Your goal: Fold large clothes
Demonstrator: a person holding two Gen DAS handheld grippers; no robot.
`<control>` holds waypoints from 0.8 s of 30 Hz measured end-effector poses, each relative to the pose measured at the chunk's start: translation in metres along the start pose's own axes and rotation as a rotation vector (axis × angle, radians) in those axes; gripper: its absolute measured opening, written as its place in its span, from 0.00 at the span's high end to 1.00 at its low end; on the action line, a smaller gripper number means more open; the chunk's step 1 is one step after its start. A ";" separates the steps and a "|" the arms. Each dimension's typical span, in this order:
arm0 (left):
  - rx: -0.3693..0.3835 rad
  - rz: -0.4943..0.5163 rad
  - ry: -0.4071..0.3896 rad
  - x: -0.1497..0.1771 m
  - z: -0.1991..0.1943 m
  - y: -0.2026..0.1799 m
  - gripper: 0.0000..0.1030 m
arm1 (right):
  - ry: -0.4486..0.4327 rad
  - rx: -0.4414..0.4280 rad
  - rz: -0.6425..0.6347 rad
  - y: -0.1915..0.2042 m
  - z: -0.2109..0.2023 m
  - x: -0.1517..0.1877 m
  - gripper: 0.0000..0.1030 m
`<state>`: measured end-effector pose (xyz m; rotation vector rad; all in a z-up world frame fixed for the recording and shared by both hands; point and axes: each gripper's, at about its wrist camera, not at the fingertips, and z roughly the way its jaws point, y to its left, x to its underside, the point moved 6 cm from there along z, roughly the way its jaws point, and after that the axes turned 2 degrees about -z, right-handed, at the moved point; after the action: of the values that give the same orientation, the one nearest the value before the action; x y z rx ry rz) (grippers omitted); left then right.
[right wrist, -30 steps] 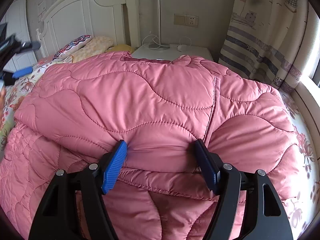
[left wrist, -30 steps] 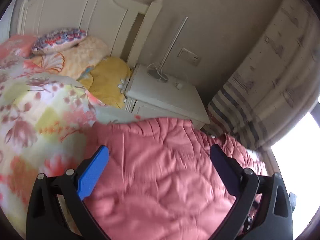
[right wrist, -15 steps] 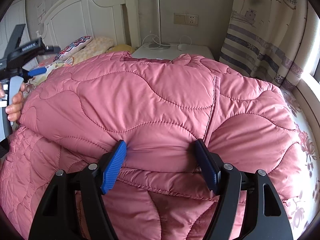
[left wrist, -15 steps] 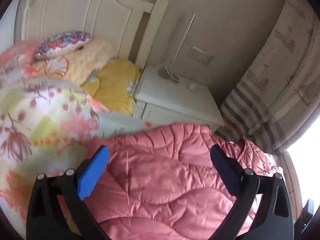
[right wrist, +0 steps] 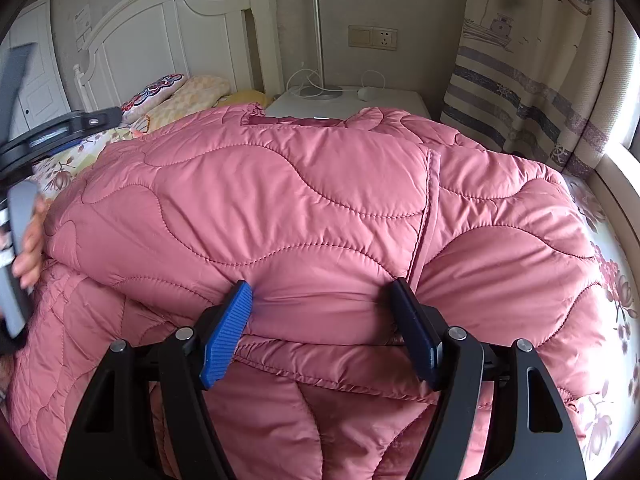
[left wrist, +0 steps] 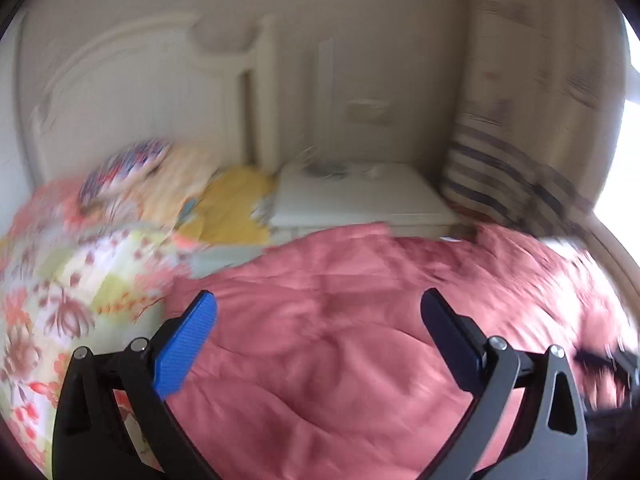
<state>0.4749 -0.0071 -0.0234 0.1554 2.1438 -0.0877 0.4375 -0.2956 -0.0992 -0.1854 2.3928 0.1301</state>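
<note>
A large pink quilted coat lies folded over on the bed, its upper layer doubled over the lower part. My right gripper is open, its blue fingertips pressed against the folded edge with the padding bulging between them. My left gripper is open and empty, held above the coat near its left side; this view is blurred. The left gripper's body and the hand holding it show at the left edge of the right wrist view.
A floral quilt and pillows lie at the bed's head by the white headboard. A white nightstand with a lamp pole and cables stands behind the coat. A striped curtain hangs at right.
My left gripper has swung round over the coat, its view turning from the bed's left side toward the nightstand and curtain. My right gripper and the coat have stayed put.
</note>
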 end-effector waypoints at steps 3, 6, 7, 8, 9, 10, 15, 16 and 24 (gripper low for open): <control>-0.022 0.179 0.082 0.029 0.013 -0.038 0.02 | 0.000 0.004 -0.003 0.000 0.000 0.000 0.33; -0.003 0.175 0.224 0.052 0.045 -0.043 0.02 | 0.000 0.008 -0.005 -0.001 0.000 0.000 0.33; 0.025 0.131 0.228 0.050 0.046 -0.039 0.02 | -0.001 0.009 -0.004 -0.001 0.000 0.000 0.32; 0.054 0.091 0.242 0.049 0.049 -0.035 0.02 | 0.001 0.007 -0.002 -0.002 0.000 0.000 0.32; 0.075 0.071 0.255 0.050 0.051 -0.031 0.02 | 0.001 0.004 0.000 -0.002 0.000 0.000 0.32; 0.087 0.052 0.255 0.049 0.050 -0.029 0.02 | 0.001 0.002 0.001 -0.002 0.000 0.000 0.32; 0.066 -0.010 0.207 0.041 0.009 -0.022 0.02 | 0.003 -0.003 0.007 -0.005 0.000 -0.001 0.32; 0.111 -0.043 0.186 0.041 -0.011 -0.022 0.02 | 0.002 -0.005 0.007 -0.005 0.000 0.000 0.32; 0.121 0.040 0.247 0.119 -0.083 -0.018 0.02 | 0.002 -0.010 0.011 -0.005 0.000 0.000 0.32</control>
<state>0.3391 -0.0054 -0.0775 0.2928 2.3815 -0.1837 0.4382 -0.3004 -0.0997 -0.1774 2.3954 0.1468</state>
